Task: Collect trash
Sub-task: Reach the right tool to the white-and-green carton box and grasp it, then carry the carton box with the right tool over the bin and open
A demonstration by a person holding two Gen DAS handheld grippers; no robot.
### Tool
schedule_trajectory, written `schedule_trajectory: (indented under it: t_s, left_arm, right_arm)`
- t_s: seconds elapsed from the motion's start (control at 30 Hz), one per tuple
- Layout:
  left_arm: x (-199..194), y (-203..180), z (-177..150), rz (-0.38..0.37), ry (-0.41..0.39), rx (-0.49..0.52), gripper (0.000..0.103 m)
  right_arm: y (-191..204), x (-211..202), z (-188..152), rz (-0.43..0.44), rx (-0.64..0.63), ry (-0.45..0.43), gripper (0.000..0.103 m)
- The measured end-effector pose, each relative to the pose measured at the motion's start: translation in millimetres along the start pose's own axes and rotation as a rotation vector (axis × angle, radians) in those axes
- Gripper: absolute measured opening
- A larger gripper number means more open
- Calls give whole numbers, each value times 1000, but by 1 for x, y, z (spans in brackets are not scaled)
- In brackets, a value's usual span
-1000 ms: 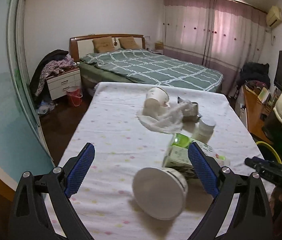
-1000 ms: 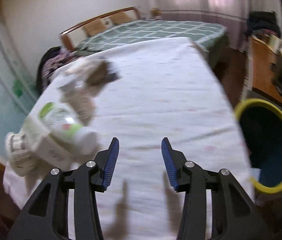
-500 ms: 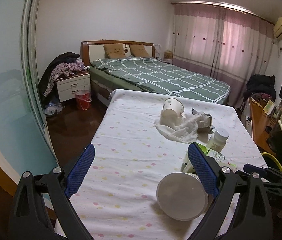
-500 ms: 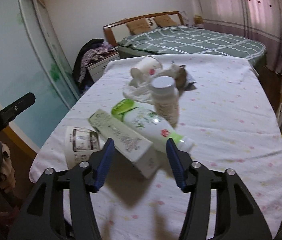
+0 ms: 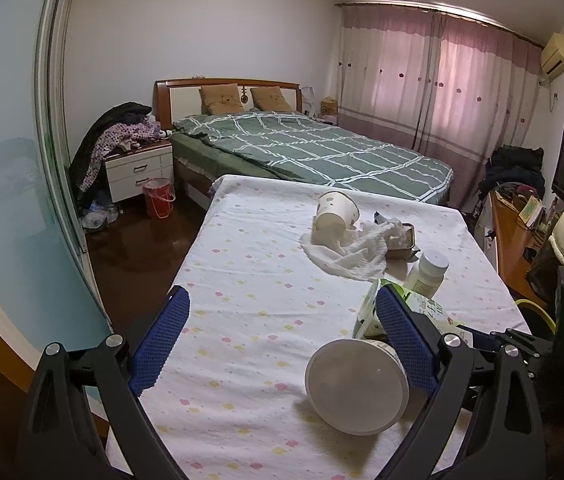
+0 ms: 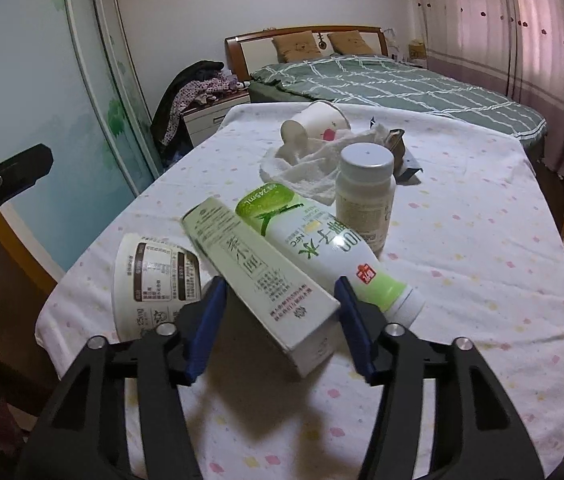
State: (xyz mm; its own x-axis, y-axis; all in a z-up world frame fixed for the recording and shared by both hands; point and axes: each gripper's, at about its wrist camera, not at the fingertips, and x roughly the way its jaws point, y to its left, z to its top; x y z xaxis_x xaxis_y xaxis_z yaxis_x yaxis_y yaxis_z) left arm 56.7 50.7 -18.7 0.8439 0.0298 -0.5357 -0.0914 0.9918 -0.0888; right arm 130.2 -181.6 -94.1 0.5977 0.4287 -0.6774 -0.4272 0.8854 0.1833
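Swinging in from the bin side, the right tongs (image 6: 280, 320) now straddle the near end of the pale green carton (image 6: 260, 276), and their jaws have just been closing with the carton between them; whether the pads press yet, I cannot tell. This carton lies on the bench (image 6: 461, 248), leaning against the green bottle (image 6: 321, 248) and beside the tipped paper tub (image 6: 150, 276). Left tongs (image 5: 282, 336) hover wide open and empty over that tub (image 5: 355, 386). Gripping so near the carton's end risks it pivoting out, or nudging the bottle into a roll
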Motion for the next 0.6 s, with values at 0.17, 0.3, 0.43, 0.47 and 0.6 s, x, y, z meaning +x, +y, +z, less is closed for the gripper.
schedule_trajectory:
  t_s: [0.17, 0.3, 0.43, 0.47, 0.6]
  left_arm:
    - [2, -3, -2, -3, 8, 0, 93]
    - [2, -7, -2, -5, 9, 7, 93]
    - [3, -10, -2, -10, 11, 13, 93]
    - [4, -10, -3, -11, 12, 14, 93]
    - [5, -14, -4, -18, 19, 20, 93]
  right_arm:
    - [-3, -11, -1, 36, 17, -39, 36]
    - [1, -24, 3, 64, 10, -86, 29]
    - [4, -39, 7, 58, 5, -132, 28]
    - [3, -41, 8, 60, 9, -139, 28]
    - [0, -58, 11, 64, 22, -189, 28]
